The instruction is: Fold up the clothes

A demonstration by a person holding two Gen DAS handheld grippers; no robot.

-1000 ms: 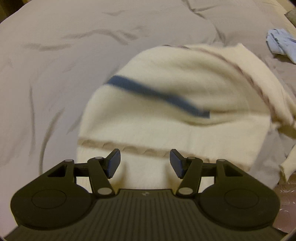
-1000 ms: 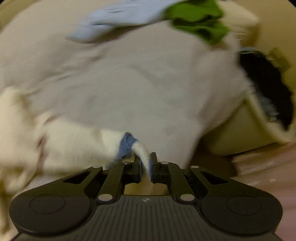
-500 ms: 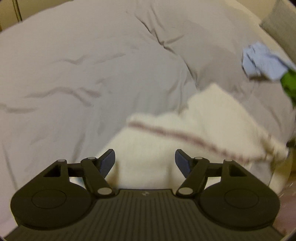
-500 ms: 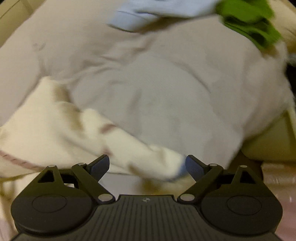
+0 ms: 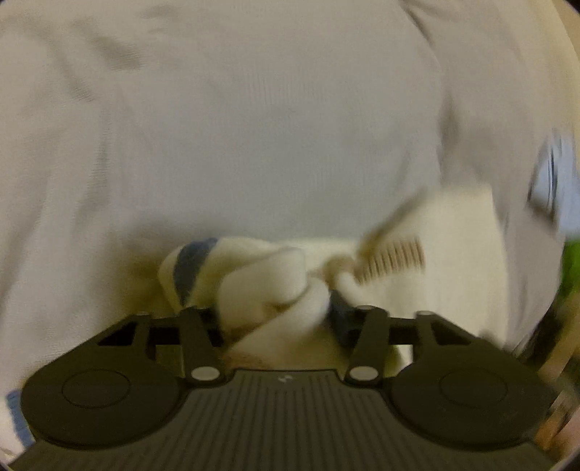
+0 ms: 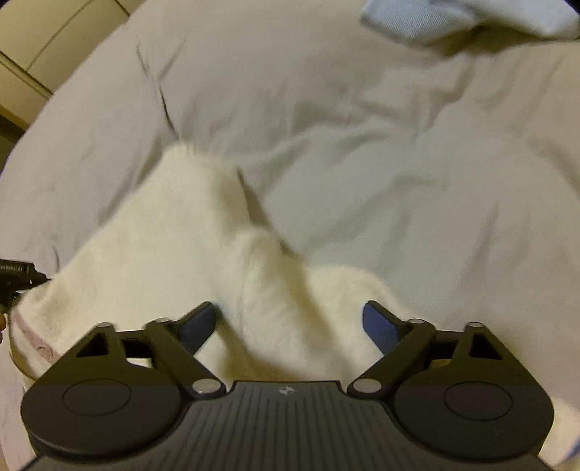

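A cream sweater (image 5: 261, 275) with a blue stripe (image 5: 192, 264) and a brown patterned band lies bunched on the grey bed cover (image 5: 253, 126). My left gripper (image 5: 276, 309) points steeply down. Its jaws are closing, and a thick roll of the cream knit fills the gap and bulges over the pads. In the right wrist view the same sweater (image 6: 174, 253) spreads away to the left. My right gripper (image 6: 289, 311) hangs over a raised fold of it. Its jaws are closing too, with the fold between the blue pads (image 6: 377, 322) and clear of both.
A light blue garment (image 6: 471, 18) lies at the far side of the bed cover (image 6: 398, 163), also at the right edge (image 5: 551, 181) beside a green one (image 5: 571, 268). Pale cabinet panels (image 6: 54, 36) stand top left. A black part (image 6: 14, 275) pokes in at left.
The left gripper dropped from above the spread sweater onto a bunch of it and narrowed its jaws. The right gripper let go of the blue-striped cuff, opened wide, then swung over the sweater's body.
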